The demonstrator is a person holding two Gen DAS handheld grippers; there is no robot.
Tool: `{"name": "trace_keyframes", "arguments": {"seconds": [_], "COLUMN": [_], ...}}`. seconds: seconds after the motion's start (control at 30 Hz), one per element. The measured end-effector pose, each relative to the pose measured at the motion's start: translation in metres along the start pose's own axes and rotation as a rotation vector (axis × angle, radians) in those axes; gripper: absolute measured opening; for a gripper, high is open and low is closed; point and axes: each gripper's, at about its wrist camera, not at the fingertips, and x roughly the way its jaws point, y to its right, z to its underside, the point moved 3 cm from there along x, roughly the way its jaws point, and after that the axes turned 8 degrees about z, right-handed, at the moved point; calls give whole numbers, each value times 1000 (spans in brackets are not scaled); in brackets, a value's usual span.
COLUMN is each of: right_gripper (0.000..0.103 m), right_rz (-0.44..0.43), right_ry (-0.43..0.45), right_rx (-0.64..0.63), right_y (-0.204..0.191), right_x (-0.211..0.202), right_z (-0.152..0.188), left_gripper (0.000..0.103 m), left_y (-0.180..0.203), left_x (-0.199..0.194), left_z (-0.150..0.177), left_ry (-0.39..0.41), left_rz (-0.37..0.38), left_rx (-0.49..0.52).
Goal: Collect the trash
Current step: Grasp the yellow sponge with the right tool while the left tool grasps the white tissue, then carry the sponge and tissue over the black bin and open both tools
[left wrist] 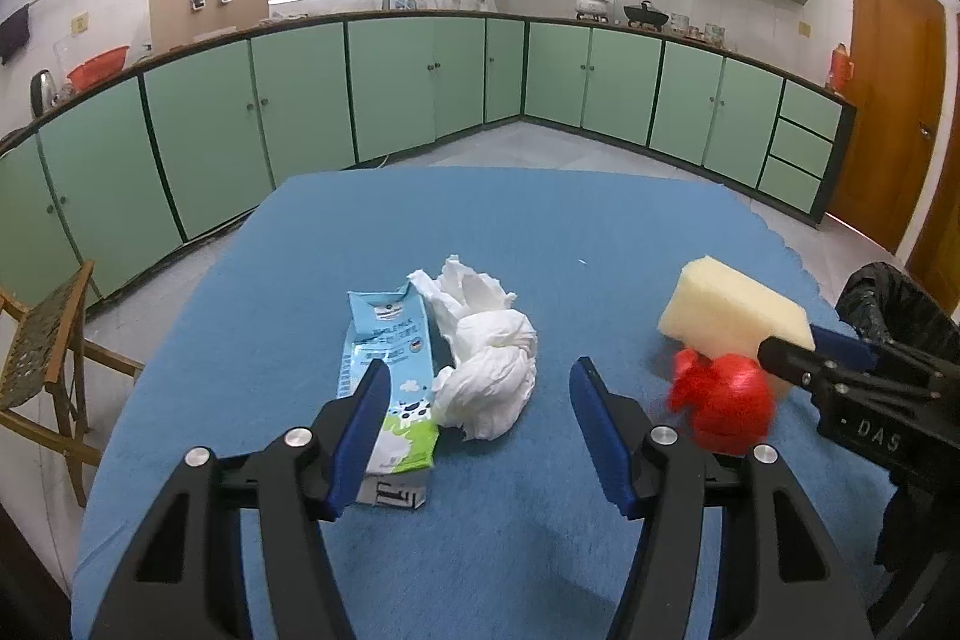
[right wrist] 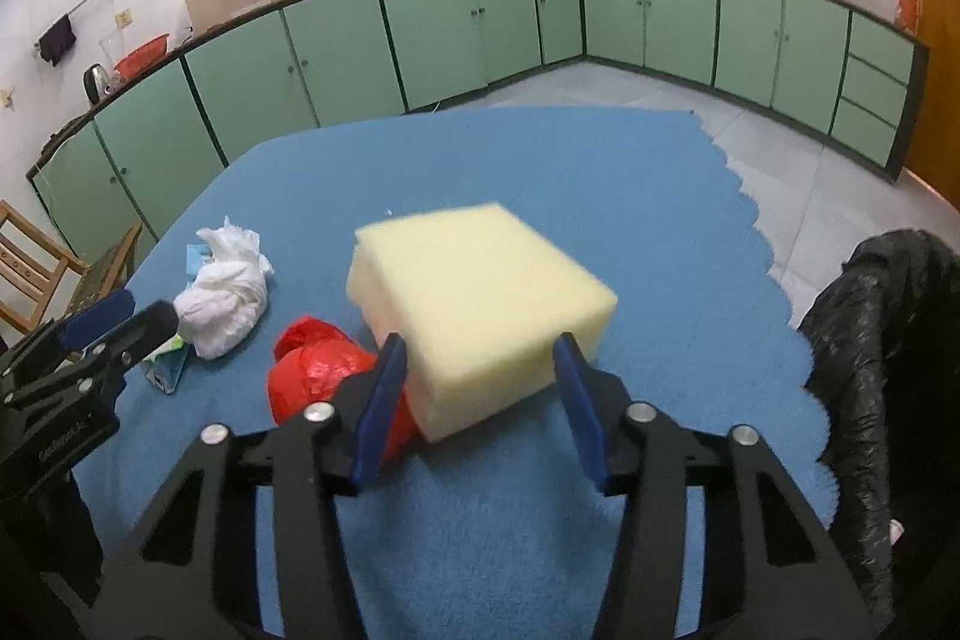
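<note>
On the blue tablecloth (left wrist: pixel 510 232) a flattened light-blue milk carton (left wrist: pixel 390 334) lies beside a crumpled white tissue (left wrist: pixel 492 358). My left gripper (left wrist: pixel 480 370) is open and hovers low over them, with the tissue between its fingers but untouched. Its left finger overlaps the carton. To the right lies a crumpled red plastic bag (left wrist: pixel 726 400), with a yellow sponge block (right wrist: pixel 480 304) tilted against it. My right gripper (right wrist: pixel 477 346) is shut on the sponge's near corner, a blue pad on each side. In the right wrist view the tissue (right wrist: pixel 228 298) and red bag (right wrist: pixel 318 370) lie left of the sponge.
A bin lined with a black bag (right wrist: pixel 888 316) stands off the table's right edge. A wooden chair (left wrist: pixel 48 334) is at the left. Green kitchen cabinets (left wrist: pixel 420 82) run along the far walls. The cloth's far half is bare.
</note>
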Motion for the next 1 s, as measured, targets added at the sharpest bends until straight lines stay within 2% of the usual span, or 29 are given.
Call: {"name": "trace_keyframes", "arguments": {"seconds": [0.17, 0.23, 0.3, 0.4, 0.6, 1.0], "right_gripper": [40, 39, 39, 39, 38, 38], "right_rz": [-27, -32, -37, -40, -45, -34], "right_ry": [-6, -2, 5, 21, 53, 101], "right_rx": [17, 14, 17, 32, 46, 57], "right_y": [5, 4, 6, 8, 11, 23], "right_x": [0, -1, -3, -9, -23, -56], "right_z": [3, 2, 2, -1, -12, -19], "left_gripper": [61, 51, 33, 20, 15, 15], "left_y": [3, 4, 5, 3, 4, 22], "left_x": [14, 19, 25, 28, 16, -31], "left_z": [-1, -1, 0, -1, -12, -29], "left_ry": [-23, -37, -58, -61, -14, 79], "left_rz": [2, 3, 5, 2, -10, 37], "left_rx": [1, -3, -6, -13, -13, -11]}}
